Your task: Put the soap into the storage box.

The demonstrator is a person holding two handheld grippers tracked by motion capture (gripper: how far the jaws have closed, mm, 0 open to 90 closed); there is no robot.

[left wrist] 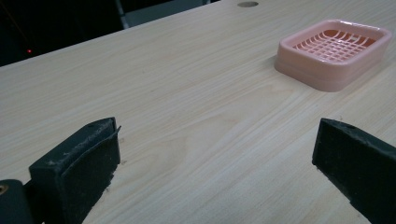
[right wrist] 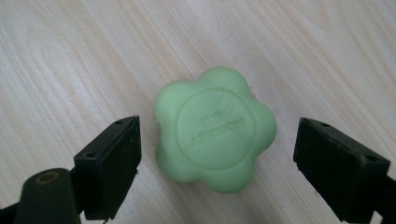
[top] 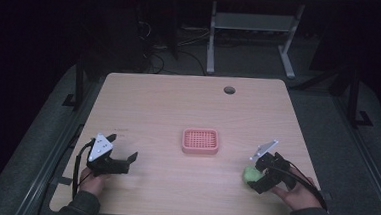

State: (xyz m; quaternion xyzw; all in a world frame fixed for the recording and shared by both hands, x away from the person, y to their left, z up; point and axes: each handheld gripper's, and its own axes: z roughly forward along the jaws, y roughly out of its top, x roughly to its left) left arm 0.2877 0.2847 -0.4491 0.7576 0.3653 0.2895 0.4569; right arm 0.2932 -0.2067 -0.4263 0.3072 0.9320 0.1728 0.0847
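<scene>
right tongs (right wrist: pixel 217 175): spread wide, nothing gripped, poised over the green soap (right wrist: pixel 215 128) with one jaw on each side and a gap left on both sides; in the high view (top: pixel 256 179) at the table's near right, soap just beside the jaws.
left tongs (left wrist: pixel 215 179): spread wide too, empty, low over bare wood at the near left (top: pixel 120 158), pointed toward the pink soap dish (left wrist: pixel 334 53).
soap: flower-shaped bar, lying flat on the table (top: pixel 153 105), stamped face up, near right edge (top: pixel 250 175), well apart from the dish.
dish: pink, slotted grid floor, empty, mid-table (top: pixel 200 141), between the two tongs.
step in hand: likely closing on the soap for a lift toward the dish.
approach: lower until the pads reach the bar's side wall, not its top face; keep centred so both pads meet together.
pad placement: aim for two opposite lobes or two opposite notches; mixed contact probably twists the bar.
squeeze: firm but slow; bar looks smooth, probably slippery, could squirt out sideways.
lift: straight up first, then across; keep level.
risk: one pad touching early pushes the bar along the wood.
left side: best kept clear, or ready to steady the dish.
</scene>
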